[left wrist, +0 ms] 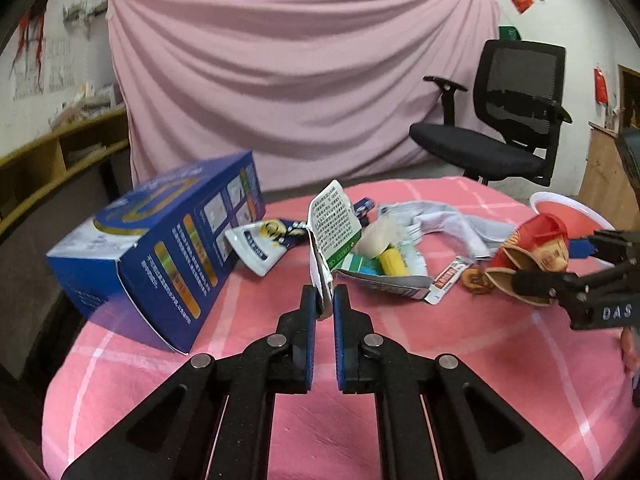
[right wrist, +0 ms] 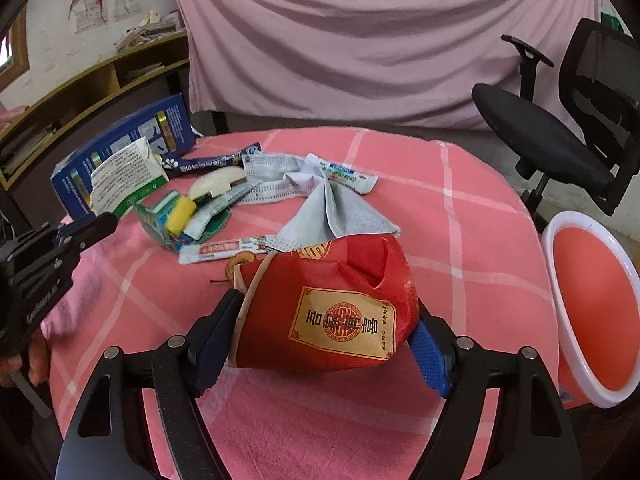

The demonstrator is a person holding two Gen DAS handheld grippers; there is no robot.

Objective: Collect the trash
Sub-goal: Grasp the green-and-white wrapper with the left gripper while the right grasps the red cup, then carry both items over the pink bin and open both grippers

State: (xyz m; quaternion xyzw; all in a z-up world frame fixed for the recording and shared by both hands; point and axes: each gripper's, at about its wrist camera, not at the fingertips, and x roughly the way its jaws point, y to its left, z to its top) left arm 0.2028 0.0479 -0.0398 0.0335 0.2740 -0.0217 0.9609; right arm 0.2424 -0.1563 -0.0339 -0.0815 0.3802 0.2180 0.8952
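Trash pile sits mid-table on the pink checked tablecloth point(left wrist: 280, 420); two pieces are in the claws.

Left gripper point(left wrist: 324, 300): jaws nearly together, pinched on the lower edge of a flattened white-and-green printed carton point(left wrist: 332, 220). The carton stands up from the tips, long axis running up and away from the claw, tilted slightly left. The blue box point(left wrist: 160, 252) lies on its side to the left of it, apart from the jaws.

Right gripper point(right wrist: 324, 332): jaws wide, one on each flank of a crumpled red paper cup point(right wrist: 332, 300) with a gold label. The cup lies on its side, its axis crossing between the fingers and its rim at the left finger. The left pad looks to be touching the rim; the right blue pad sits at the crushed base. I can't tell whether the squeeze is firm yet, so I call it a grip being set, not a sure hold.

Key relation: the red basin point(right wrist: 592, 312) with the white rim sits at the table's right edge, just right of the right claw and tipped toward it. The left claw is well across the table from it, with the right claw in between. My judgement: cup goes in first, short swing right; carton follows over the pile.

Remaining loose: yellow tube point(right wrist: 181, 214), grey cloth point(right wrist: 332, 208), sachets, wrappers.
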